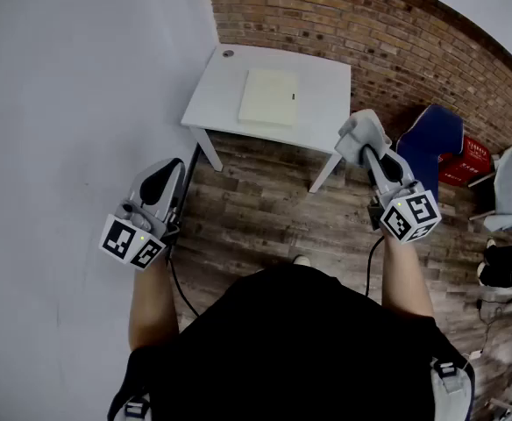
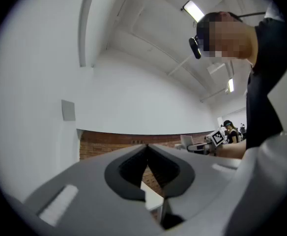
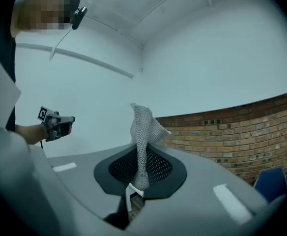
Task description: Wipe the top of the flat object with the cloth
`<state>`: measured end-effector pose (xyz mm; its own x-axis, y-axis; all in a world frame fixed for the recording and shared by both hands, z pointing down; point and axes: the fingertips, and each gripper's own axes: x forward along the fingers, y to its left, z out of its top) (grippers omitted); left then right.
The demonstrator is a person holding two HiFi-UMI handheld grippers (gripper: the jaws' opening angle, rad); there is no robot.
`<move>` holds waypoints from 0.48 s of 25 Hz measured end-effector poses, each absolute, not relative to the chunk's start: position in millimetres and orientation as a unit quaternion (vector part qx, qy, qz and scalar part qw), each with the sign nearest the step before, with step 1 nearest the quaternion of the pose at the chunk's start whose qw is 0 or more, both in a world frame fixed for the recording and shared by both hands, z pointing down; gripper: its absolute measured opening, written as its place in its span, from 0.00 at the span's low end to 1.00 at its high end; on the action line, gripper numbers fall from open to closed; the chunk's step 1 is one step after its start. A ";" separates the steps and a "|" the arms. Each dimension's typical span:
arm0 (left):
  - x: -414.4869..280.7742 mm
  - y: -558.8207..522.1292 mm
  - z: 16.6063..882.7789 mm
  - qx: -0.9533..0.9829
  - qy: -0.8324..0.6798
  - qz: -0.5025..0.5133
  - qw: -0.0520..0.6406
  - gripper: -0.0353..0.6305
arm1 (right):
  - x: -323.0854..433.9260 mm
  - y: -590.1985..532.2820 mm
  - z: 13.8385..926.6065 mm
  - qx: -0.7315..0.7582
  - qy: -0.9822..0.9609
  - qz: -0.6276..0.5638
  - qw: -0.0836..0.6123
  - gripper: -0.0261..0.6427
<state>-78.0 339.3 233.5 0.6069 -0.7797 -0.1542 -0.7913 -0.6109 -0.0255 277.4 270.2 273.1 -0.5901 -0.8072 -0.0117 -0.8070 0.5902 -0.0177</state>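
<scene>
Approach step: the right claw [image 1: 361,147] pinches the cloth [image 3: 144,127] (mesh-like); the left claw [image 1: 167,178] is pressed together, empty. The flat object [image 1: 270,96] lies on the worktop [image 1: 326,86], well ahead of both. Next, I judge: reach forward and lower the cloth.

Both arms reach forward, the left gripper [image 1: 174,172] closed and empty, the right gripper [image 1: 367,152] clamping a cloth [image 3: 143,124].

White wall [image 1: 63,103] left, brick wall [image 1: 396,42] beyond. Plank floor [image 1: 265,209] under a white table [image 1: 326,82]. Blue chair [image 1: 431,139] at right.
</scene>
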 end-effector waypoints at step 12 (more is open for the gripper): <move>-22.9 319.8 226.4 -0.900 0.429 0.055 0.052 0.06 | 333.5 249.6 276.3 -0.461 0.887 -0.019 0.011 0.06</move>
